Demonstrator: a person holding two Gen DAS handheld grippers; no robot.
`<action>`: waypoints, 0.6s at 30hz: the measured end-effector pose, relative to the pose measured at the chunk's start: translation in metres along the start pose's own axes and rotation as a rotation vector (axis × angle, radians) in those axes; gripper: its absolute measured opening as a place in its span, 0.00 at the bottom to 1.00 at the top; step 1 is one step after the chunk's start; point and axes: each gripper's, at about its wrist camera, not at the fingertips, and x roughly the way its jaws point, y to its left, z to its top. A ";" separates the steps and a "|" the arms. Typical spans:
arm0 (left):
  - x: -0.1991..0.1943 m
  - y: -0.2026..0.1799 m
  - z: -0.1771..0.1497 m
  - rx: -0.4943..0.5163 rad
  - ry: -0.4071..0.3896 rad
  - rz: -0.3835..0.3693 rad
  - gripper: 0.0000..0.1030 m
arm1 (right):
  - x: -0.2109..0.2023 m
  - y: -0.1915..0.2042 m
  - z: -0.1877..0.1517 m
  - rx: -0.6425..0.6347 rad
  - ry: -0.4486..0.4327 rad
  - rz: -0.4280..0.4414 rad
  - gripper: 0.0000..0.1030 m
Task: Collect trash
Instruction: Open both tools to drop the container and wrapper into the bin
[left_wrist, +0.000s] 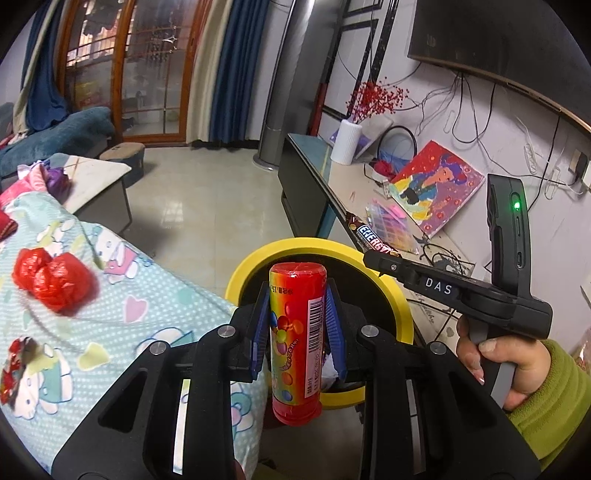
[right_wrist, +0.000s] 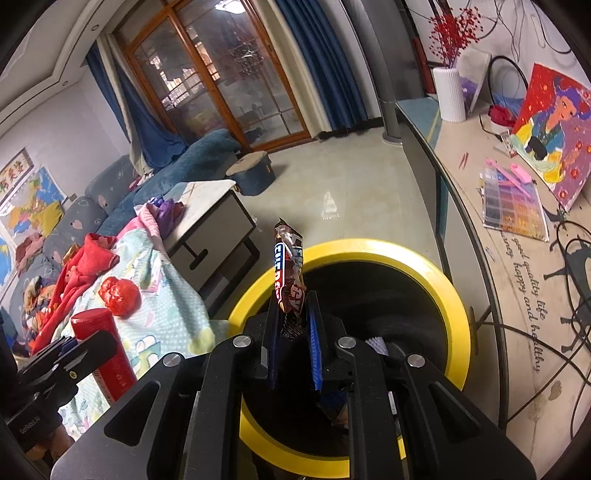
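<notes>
My left gripper (left_wrist: 297, 302) is shut on an upright red candy tube (left_wrist: 297, 332) with a barcode, held over the near rim of the yellow-rimmed trash bin (left_wrist: 400, 314). My right gripper (right_wrist: 293, 314) is shut on a brown Energy bar wrapper (right_wrist: 290, 273), held upright above the same yellow-rimmed bin (right_wrist: 454, 295). The right gripper (left_wrist: 373, 258) with the wrapper (left_wrist: 371, 238) also shows in the left wrist view, above the bin's far rim. The tube (right_wrist: 107, 350) and the left gripper (right_wrist: 74, 350) show at the lower left of the right wrist view. A crumpled red wrapper (left_wrist: 55, 282) lies on the patterned blanket.
The blanket (left_wrist: 140, 295) covers the surface to the left, with a red scrap (left_wrist: 14, 362) at its left edge. A low table (right_wrist: 214, 218) stands behind. A long cabinet (right_wrist: 517, 258) on the right carries a white vase (right_wrist: 448, 94), a painting (right_wrist: 554, 133) and cables.
</notes>
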 end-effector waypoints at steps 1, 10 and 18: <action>0.004 -0.001 0.000 0.001 0.006 -0.002 0.21 | 0.002 -0.003 -0.001 0.004 0.005 0.000 0.13; 0.028 -0.012 -0.001 0.020 0.048 -0.023 0.21 | 0.019 -0.027 -0.010 0.055 0.061 -0.020 0.13; 0.046 -0.022 0.004 0.035 0.065 -0.041 0.21 | 0.029 -0.040 -0.018 0.089 0.104 -0.024 0.15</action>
